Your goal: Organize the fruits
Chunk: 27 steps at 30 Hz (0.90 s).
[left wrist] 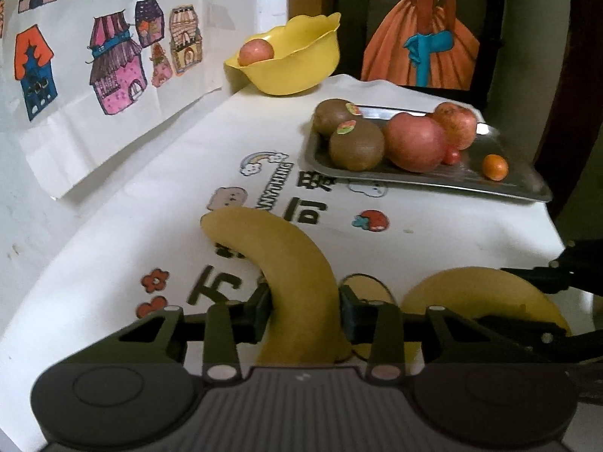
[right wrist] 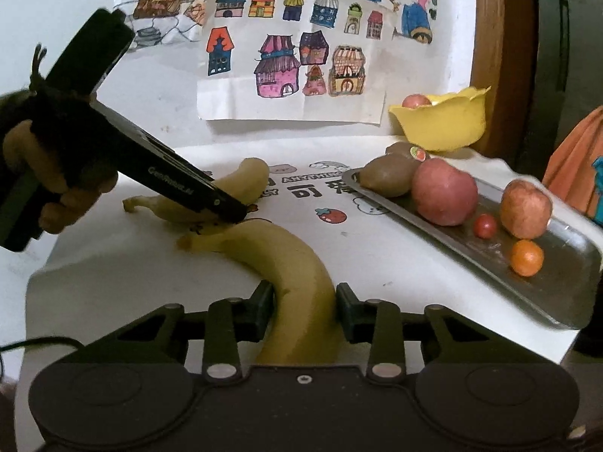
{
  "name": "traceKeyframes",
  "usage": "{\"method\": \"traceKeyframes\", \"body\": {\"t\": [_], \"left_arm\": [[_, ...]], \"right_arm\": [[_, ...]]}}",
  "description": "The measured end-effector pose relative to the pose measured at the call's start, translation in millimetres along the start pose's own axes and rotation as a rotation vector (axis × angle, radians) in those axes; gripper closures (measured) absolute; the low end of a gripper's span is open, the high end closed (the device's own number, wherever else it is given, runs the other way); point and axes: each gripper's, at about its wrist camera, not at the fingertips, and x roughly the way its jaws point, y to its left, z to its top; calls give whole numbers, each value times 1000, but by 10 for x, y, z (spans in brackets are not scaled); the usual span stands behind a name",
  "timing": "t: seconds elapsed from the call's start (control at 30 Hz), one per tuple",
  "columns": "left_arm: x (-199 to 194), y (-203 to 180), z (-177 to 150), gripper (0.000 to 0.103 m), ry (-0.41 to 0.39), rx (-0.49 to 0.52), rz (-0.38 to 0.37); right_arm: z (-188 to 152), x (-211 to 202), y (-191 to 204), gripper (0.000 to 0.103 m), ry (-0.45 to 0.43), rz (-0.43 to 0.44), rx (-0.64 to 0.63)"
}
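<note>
Two curved yellow bananas lie on the white printed cloth covering the surface, one taken by each gripper.

Left gripper: jaws closed onto the mid-length of the first yellow banana, pads flat against both flanks. Its blunt end points away toward the wall. In the right wrist view this gripper comes in from the left, held by a hand, its tip down over that banana near the table's middle.

Right gripper: jaws closed onto the second yellow banana, again around the thick middle of the curve. Whether either fruit is lifted clear of the cloth I cannot tell.

Destinations, judged from the task: a wavy-rimmed yellow plastic bowl at the back by the wall, holding one reddish apple; and a flat rectangular steel tray to the right, carrying two brown kiwis with stickers, two red apples, a small red tomato-like fruit and a small orange fruit.

Handling judgement:
- Bananas are light but soft; the skin bruises and splits under hard pinch. Gentle grip only.
- Mid-body hold looks sound: widest section, near the balance point, so little tendency to swing.
- Avoid the stem end; it can snap or peel.
- Smooth skin and curved shape may let the fruit rotate between flat pads.
- Set down low; round fruit on the shallow-lipped tray could roll if knocked.
</note>
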Motion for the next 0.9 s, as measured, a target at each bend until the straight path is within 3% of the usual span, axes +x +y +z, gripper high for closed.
{"method": "traceKeyframes", "body": {"t": [0.33,0.6,0.9], "left_arm": [[-136,-112,-130,62,-61,-101,-134],[-143,-70,-160,62,-114,-276,-272],[-186,-79,-95,62,-231,-364,-284]], "right_arm": [[-138,-162,22,66,-27,-168,-99],[-247,-205,15,66,-81,-264,-184],[-277,-193,9,66,-142,-330,-255]]}}
